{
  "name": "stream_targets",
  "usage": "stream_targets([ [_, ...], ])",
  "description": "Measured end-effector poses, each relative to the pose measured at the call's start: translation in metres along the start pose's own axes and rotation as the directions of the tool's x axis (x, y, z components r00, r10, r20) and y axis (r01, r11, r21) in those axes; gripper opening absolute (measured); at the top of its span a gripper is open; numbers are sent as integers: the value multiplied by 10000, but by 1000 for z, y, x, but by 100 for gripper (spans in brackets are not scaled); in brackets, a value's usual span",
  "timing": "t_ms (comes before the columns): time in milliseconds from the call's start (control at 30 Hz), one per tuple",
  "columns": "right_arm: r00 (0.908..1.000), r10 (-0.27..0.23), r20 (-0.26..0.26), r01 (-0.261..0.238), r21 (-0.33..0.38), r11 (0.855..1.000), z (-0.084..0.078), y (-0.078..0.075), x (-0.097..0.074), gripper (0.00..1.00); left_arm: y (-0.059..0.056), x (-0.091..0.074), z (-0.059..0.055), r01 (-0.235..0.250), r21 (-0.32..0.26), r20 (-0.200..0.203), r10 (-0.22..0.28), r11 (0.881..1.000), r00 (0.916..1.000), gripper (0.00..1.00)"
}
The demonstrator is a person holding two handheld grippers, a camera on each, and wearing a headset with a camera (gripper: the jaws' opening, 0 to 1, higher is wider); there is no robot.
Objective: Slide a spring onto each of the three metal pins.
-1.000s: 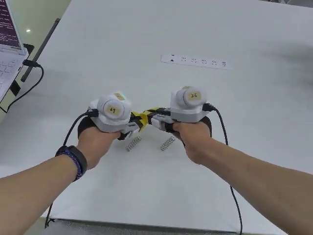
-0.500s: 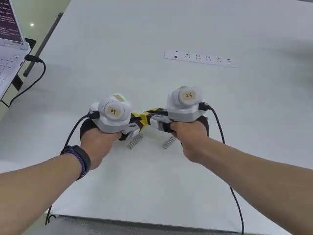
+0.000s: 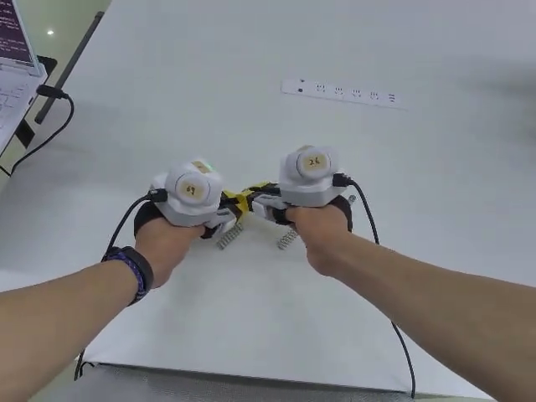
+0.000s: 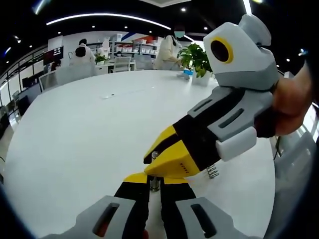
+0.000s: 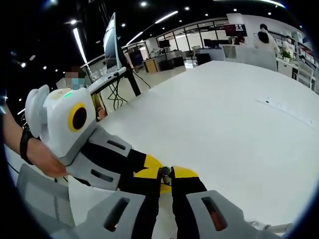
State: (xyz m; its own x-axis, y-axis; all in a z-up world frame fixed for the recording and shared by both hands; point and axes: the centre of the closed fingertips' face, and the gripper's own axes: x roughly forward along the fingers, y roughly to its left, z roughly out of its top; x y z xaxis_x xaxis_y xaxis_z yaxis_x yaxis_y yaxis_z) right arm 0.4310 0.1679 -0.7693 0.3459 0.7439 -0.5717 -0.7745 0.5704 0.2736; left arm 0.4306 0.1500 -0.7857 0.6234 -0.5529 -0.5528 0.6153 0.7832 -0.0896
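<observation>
The left gripper (image 4: 155, 179) has its fingers pressed nearly together, and a thin grey metal piece (image 4: 155, 185) sits in the narrow gap between them. The right gripper (image 5: 165, 175) pinches a small round-ended piece (image 5: 165, 172) between its yellow tips. I cannot tell for sure which of the two is a pin and which a spring, or whether they are already one inside the other.

In the head view the two pairs of fingertips meet nose to nose above the worktop (image 3: 402, 251). My judgement is that they are held this way so that one part stays fixed on its axis while the other part is pushed along it. This works only if both are in one line and close to the eyes.

Two springs wait on the worktop. From the meeting point, the left spring (image 3: 229, 236) lies at about 7 o'clock and the right spring (image 3: 287, 238) at about 5 o'clock. Both are loose and just below the hands, probably to be quick to pick up for the next pins.

Further out, a white power strip (image 3: 339, 92) lies at 1 o'clock, well apart. A laptop (image 3: 10, 67) with a black cable (image 3: 50, 117) is at 10 o'clock, at the worktop's edge and out of the working area.
</observation>
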Motion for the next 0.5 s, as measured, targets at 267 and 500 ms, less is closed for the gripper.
stream_targets([
  [267, 10000, 28, 19, -28, 15, 10000, 0, 2, 0, 6, 3, 3, -2, 7, -245, 58, -5, 9997, 10000, 0],
  [500, 10000, 41, 40, -42, 162, 9999, 1, 1, 1, 6, 3, 4, -3, 61, -449, 54, -59, 9990, 10000, 0],
])
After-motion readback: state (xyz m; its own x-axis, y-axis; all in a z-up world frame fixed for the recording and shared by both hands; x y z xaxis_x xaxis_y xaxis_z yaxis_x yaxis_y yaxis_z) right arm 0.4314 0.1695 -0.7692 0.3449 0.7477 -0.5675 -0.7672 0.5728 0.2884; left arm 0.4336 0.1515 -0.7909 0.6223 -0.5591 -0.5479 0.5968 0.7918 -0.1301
